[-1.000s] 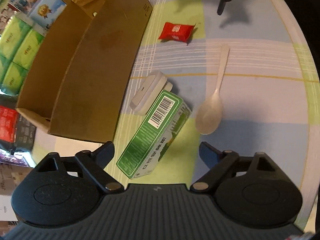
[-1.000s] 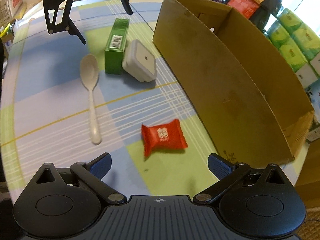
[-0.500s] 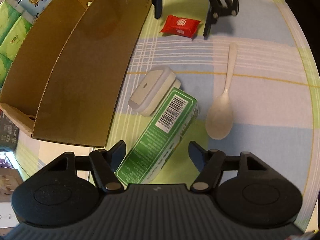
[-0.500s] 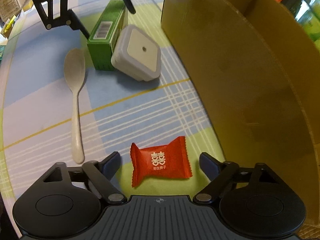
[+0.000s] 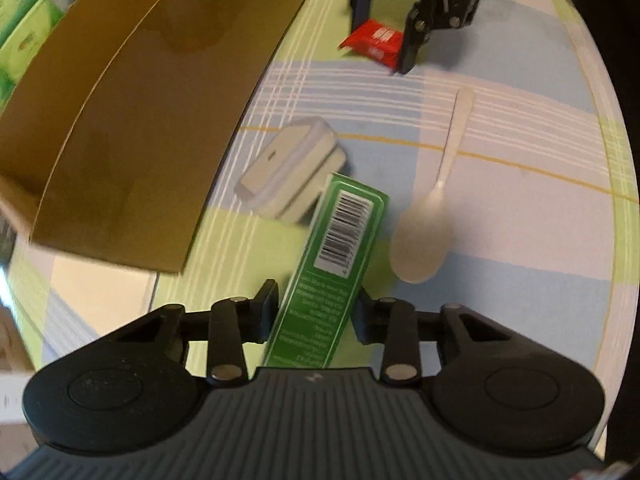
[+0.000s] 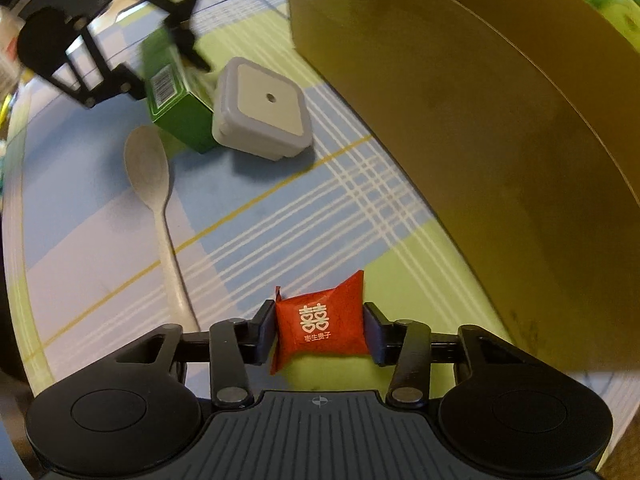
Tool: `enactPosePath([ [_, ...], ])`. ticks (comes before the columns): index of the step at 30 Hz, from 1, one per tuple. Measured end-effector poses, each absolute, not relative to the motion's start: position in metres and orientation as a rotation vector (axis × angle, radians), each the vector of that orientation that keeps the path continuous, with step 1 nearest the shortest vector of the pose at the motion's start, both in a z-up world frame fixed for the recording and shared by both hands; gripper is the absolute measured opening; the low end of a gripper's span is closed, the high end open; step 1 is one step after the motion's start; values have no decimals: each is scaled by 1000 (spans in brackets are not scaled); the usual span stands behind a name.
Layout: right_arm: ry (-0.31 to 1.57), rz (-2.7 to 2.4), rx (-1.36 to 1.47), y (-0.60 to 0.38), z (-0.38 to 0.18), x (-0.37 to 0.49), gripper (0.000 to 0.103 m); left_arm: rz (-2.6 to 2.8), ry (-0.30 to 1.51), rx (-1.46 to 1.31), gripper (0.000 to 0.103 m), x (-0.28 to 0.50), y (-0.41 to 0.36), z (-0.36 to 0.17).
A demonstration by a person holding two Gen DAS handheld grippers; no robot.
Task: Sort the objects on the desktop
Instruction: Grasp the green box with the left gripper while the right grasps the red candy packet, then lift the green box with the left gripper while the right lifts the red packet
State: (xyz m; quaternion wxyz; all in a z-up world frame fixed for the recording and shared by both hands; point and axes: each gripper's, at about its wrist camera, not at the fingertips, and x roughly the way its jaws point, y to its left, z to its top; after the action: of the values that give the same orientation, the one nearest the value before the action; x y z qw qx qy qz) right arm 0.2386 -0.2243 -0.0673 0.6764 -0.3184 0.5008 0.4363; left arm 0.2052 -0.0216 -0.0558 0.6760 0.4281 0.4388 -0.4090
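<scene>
Beside the cardboard box (image 5: 132,128) on the plaid tablecloth (image 6: 104,248), our 2 grippers grip 2 items: left gripper (image 5: 316,312) clamps the stiff, light green carton (image 5: 332,264) across its sides, right gripper (image 6: 319,330) pinches the soft, crinkly red candy packet (image 6: 320,324) mid-body.

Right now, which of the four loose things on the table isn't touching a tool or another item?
The pale spoon. The green box sits between the left tool's fingers against the white square case; the red candy packet is pinched by the right tool.
</scene>
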Motion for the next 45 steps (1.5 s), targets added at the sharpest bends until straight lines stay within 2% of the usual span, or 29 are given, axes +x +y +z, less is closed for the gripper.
enactPosePath([
  [3,1137,911,-655,-235,-65,225,42,-856,1041,844,25,196,-13,-53],
  [10,1162,732,-392,-260,-53,195,41,-592,1152,580,25,178,6,-53],
  [19,1142,590,-95,-273,-38,136,40,-314,1171,194,25,147,29,-36],
  [30,1162,528,-15,-292,-52,83,40,-241,1163,121,25,105,18,-40],
  [39,1161,503,-20,-296,-60,75,40,-204,1177,140,25,106,8,-58],
  [45,1134,484,-13,-298,-54,76,40,-175,1145,110,25,98,11,-48],
])
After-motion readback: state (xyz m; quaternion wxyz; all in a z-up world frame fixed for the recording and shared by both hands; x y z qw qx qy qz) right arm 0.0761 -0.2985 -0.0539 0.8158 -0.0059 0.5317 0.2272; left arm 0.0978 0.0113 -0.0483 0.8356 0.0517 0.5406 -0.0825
